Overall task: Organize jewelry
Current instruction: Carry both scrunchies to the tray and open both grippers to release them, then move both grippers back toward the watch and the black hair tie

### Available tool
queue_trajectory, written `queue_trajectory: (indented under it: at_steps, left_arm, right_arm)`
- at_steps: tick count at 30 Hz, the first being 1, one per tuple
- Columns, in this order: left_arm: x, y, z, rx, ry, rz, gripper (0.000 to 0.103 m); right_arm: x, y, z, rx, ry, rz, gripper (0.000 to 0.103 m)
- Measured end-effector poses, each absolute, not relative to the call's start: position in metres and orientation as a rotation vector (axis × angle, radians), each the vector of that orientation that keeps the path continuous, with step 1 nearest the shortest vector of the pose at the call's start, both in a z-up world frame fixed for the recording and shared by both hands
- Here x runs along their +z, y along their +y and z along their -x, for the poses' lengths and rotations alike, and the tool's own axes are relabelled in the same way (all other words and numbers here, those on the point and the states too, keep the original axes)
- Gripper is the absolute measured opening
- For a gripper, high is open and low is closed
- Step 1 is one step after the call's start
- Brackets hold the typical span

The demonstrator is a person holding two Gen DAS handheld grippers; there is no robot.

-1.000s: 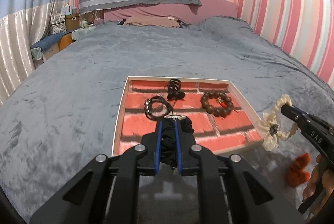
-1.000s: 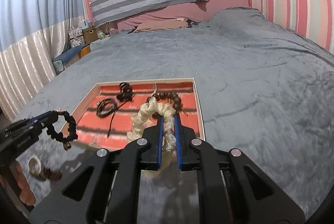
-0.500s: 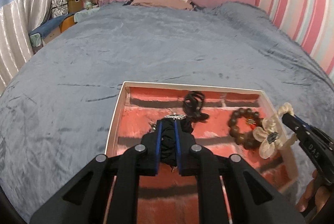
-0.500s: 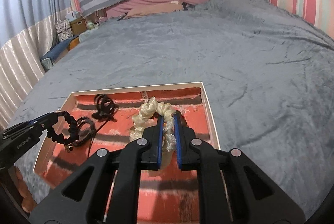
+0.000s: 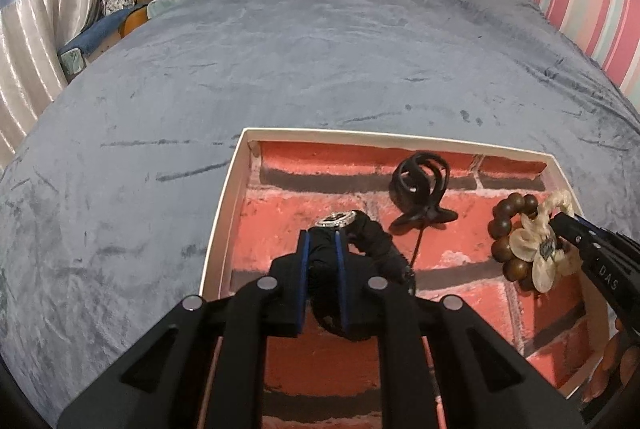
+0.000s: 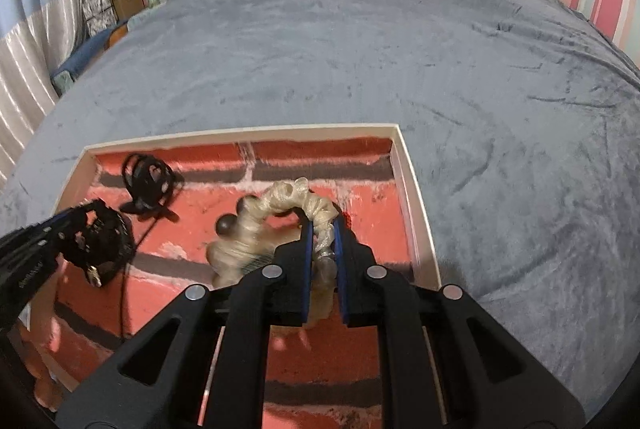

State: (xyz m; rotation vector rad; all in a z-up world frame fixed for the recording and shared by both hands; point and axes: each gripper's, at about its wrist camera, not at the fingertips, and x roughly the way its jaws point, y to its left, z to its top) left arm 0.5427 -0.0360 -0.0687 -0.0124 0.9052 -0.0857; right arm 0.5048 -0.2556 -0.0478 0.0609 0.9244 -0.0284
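A grey blanket [image 5: 280,61] covers the bed, and on it lies a shallow white-rimmed tray [image 5: 224,205] lined with a red brick pattern. All places below are given relative to this tray.

Over its near left part, the left gripper [image 5: 321,237] is clenched on a black scrunchie [image 5: 372,241], which carries a small silver charm [image 5: 336,220] at the fingertips and hangs just above the tray floor. Over the near right part, the right gripper [image 6: 322,225] is clamped on a cream scrunchie [image 6: 280,201], whose loop arches forward over the tray floor; in the left wrist view its flower-like bow [image 5: 536,249] shows at the gripper tip.

On the tray floor, toward the far side near the middle, lies a black hair tie [image 5: 420,181] with a thin cord trailing toward the near edge. A brown bead bracelet [image 5: 506,225] rests on the floor on the right side, directly under the cream scrunchie and partly hidden by it.
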Motion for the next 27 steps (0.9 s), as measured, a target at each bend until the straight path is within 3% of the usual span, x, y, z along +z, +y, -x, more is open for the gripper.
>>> queue_trajectory:
  at_steps: [6,9,11,17,22,25,27]
  left_arm:
    - [-0.071,-0.038,-0.544,-0.085,0.919,-0.001,0.015]
    - [-0.072,-0.039,-0.543,-0.073,0.923,-0.007,0.035]
    - [-0.07,-0.04,-0.541,-0.078,0.914,-0.004,0.044]
    - [-0.062,-0.045,-0.531,-0.094,0.897,-0.021,0.063]
    - [-0.046,-0.039,-0.514,-0.126,0.867,0.012,0.067]
    - [-0.028,-0.031,-0.495,-0.133,0.814,0.032,0.079]
    - [-0.016,-0.023,-0.479,-0.142,0.773,0.041,0.08]
  right_arm:
    - [-0.051,-0.253,-0.503,-0.04,0.919,-0.033,0.017]
    - [-0.05,-0.255,-0.5,-0.025,0.915,-0.047,0.021]
    - [-0.049,-0.255,-0.498,-0.024,0.91,-0.041,0.035]
    - [-0.042,-0.259,-0.49,-0.02,0.897,-0.038,0.055]
    - [-0.022,-0.265,-0.467,-0.012,0.822,-0.049,0.077]
    - [-0.007,-0.266,-0.445,-0.005,0.771,-0.05,0.087]
    - [0.001,-0.267,-0.431,-0.003,0.743,-0.047,0.092]
